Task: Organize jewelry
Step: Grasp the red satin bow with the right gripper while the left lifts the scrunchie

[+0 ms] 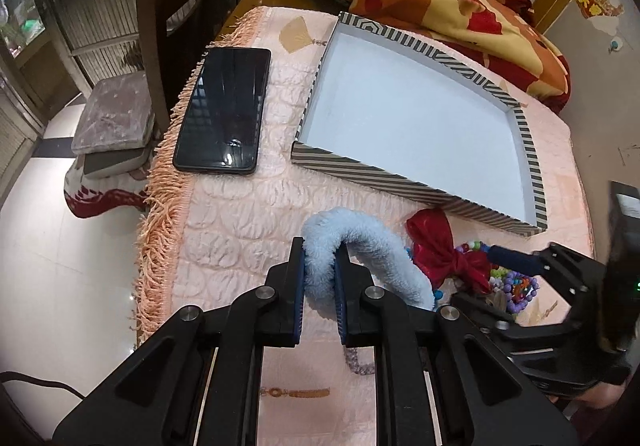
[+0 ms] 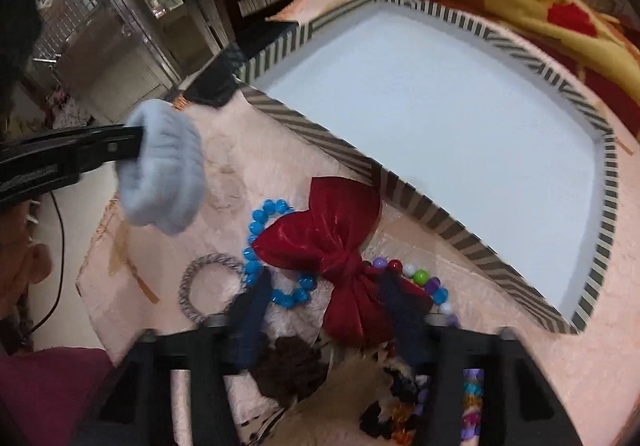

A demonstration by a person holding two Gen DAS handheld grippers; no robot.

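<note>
I see even, soft indoor light, glare streaks on the phone [image 1: 223, 108] screen, heavy fisheye bending at the edges, and motion blur across the right wrist view.

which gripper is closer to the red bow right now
Right. The right gripper hangs directly over the red bow, jaws apart and straddling it. The left gripper is off to the bow's side, jaws shut on the fluffy blue scrunchie.

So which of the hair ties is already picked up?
The fluffy light-blue scrunchie, clamped in the left gripper; the grey elastic ring lies on the cloth.
</note>
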